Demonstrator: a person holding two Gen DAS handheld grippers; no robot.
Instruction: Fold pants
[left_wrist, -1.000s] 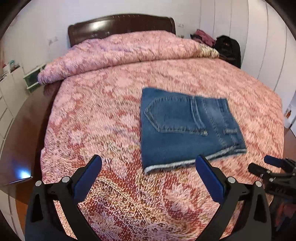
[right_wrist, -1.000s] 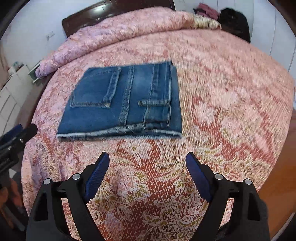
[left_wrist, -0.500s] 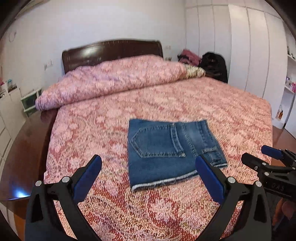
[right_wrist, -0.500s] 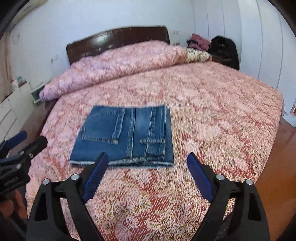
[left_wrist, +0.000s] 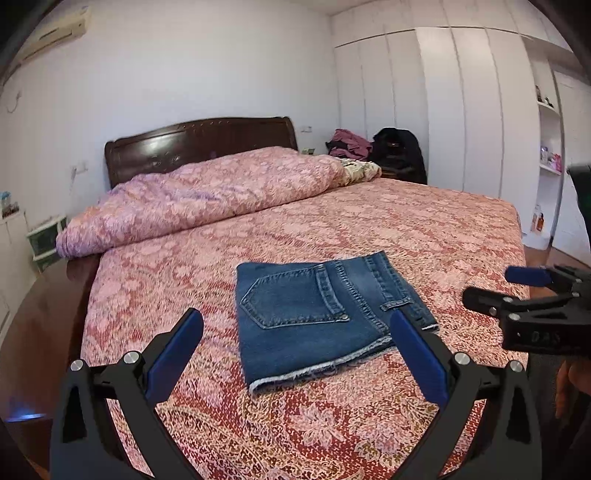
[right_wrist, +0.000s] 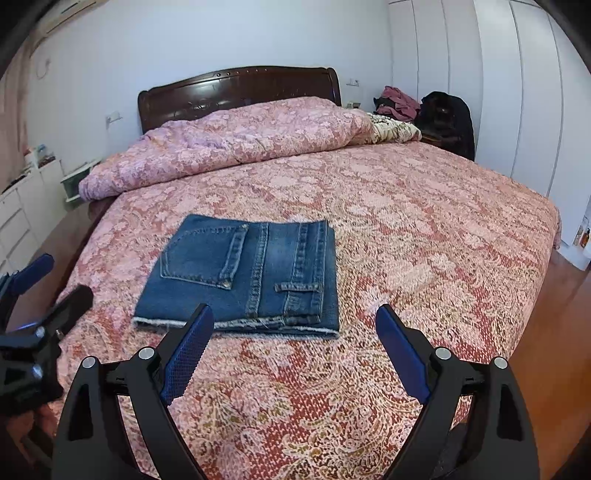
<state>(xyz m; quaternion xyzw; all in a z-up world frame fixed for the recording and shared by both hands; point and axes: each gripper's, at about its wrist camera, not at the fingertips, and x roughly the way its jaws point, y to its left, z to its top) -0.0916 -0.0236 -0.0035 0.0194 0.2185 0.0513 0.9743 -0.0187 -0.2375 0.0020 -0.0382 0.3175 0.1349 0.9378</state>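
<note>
Pants: lying as one compact denim rectangle, back pocket up, raw hem toward the near edge, near the middle of the bed. Folding appearing finished; nothing visibly left beyond perhaps a tidy-up. Counting one pair of pants, one bed, two grippers. Left gripper and right gripper hovering near the bed's near edge, jaws standing wide, holding nothing.
</note>
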